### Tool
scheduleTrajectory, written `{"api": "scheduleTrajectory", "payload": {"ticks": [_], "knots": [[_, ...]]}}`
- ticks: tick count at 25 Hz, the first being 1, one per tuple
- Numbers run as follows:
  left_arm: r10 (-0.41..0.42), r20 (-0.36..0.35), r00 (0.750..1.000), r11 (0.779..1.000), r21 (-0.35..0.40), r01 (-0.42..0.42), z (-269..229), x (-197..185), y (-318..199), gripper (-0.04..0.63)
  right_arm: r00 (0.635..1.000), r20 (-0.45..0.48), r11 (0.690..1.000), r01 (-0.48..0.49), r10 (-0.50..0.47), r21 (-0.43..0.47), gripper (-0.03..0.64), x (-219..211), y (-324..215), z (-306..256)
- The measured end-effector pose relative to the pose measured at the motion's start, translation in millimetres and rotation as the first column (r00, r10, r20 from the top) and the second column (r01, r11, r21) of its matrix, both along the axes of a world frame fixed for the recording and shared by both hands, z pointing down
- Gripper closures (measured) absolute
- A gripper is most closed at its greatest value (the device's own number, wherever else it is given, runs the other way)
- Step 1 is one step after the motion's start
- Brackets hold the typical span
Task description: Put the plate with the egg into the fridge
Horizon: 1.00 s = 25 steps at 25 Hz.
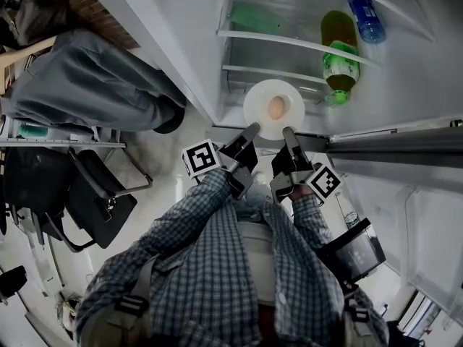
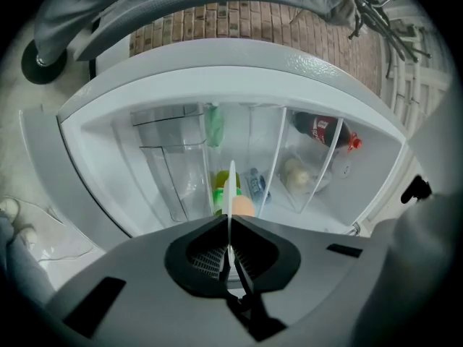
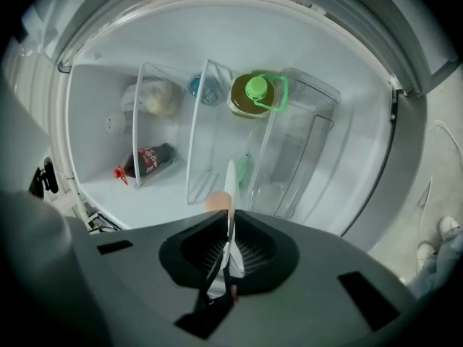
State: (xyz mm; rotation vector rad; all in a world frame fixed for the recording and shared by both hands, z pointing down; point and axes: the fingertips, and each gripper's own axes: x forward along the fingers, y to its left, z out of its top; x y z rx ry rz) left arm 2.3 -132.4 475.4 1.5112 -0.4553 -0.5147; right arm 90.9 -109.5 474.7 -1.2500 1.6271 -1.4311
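Observation:
A white plate (image 1: pixel 260 100) with a brown egg (image 1: pixel 275 108) on it is held level in front of the open fridge (image 1: pixel 289 45), at the height of a lower shelf. My left gripper (image 1: pixel 249 130) is shut on the plate's near-left rim and my right gripper (image 1: pixel 288 132) on its near-right rim. In the left gripper view the plate (image 2: pixel 231 186) shows edge-on between the closed jaws, with the egg (image 2: pixel 244 207) just right of it. The right gripper view shows the same plate (image 3: pixel 230 183) edge-on, the egg (image 3: pixel 217 200) to its left.
Inside the fridge are a green-capped bottle of yellow liquid (image 1: pixel 338 49), a blue bottle (image 1: pixel 364 13), a cola bottle (image 3: pixel 148 159) and clear drawers (image 2: pixel 170 165). The fridge door (image 1: pixel 394 147) stands open at the right. A black bag (image 1: pixel 94 201) lies on the floor to the left.

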Motion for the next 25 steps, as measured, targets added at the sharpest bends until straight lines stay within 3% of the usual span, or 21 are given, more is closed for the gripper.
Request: {"api": "scheduleTrajectory", "payload": {"ticks": [10, 25], "knots": [[-0.008, 0.016, 1.0, 1.0, 0.003, 0.008, 0.9, 5.2, 28.2, 0.577, 1.0, 0.012, 1.0, 0.013, -0.013, -0.013, 0.583, 4.9, 27.5, 2.2], [-0.108, 0.02, 0.994, 0.994, 0.023, 0.108, -7.7, 12.2, 105.2, 0.577, 0.995, 0.018, 0.995, 0.101, -0.102, 0.023, 0.583, 14.9, 95.3, -6.0]]}}
